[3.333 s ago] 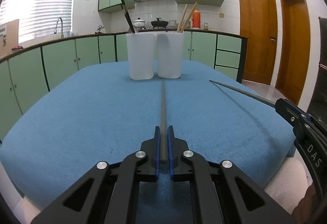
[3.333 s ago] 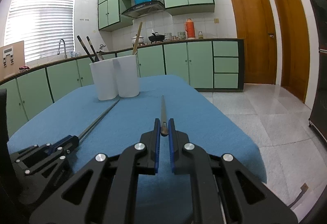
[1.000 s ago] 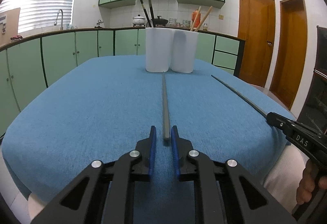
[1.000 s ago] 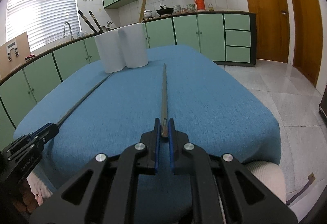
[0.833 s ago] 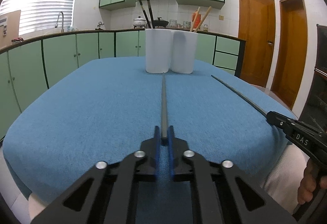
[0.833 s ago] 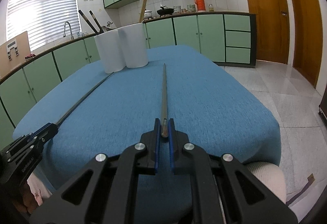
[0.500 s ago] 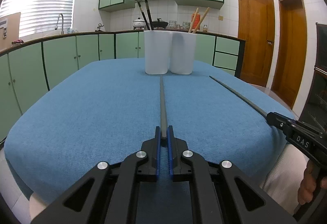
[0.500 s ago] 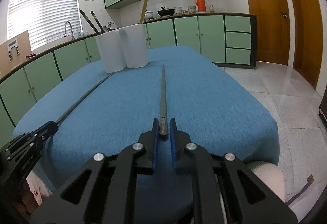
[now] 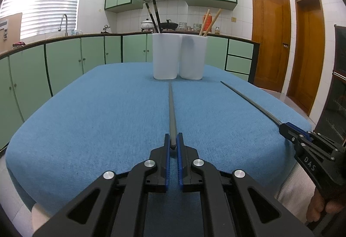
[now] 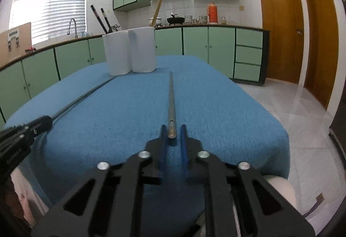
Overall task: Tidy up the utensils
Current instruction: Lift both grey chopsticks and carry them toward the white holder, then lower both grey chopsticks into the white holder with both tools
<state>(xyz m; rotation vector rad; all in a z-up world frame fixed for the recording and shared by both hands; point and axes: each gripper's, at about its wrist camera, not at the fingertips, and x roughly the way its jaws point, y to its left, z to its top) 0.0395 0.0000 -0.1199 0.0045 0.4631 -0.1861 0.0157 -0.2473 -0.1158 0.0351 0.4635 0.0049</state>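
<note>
My left gripper [image 9: 173, 141] is shut on the near end of a grey chopstick [image 9: 172, 111] that runs along the blue cloth toward two white cups [image 9: 165, 57] [image 9: 192, 57]. Black chopsticks [image 9: 154, 16] stand in the left cup and wooden ones [image 9: 210, 20] in the right cup. In the right wrist view my right gripper [image 10: 173, 132] has its jaws slightly parted around the end of a second grey chopstick [image 10: 171, 96], with a thin gap at the pads. That chopstick lies to the right of the first and also points toward the cups [image 10: 142, 50].
The blue-covered table [image 9: 86, 118] drops off at its near and right edges to a tiled floor [image 10: 302, 118]. Green cabinets [image 9: 64, 63] line the wall behind, and wooden doors [image 9: 270, 42] stand at the right. A hand and pale sleeve [image 9: 298, 189] hold the right gripper.
The left jaws, open a second ago, have closed on their chopstick. The right jaws, then tight on theirs, have parted slightly. Neither hand has shifted much.
</note>
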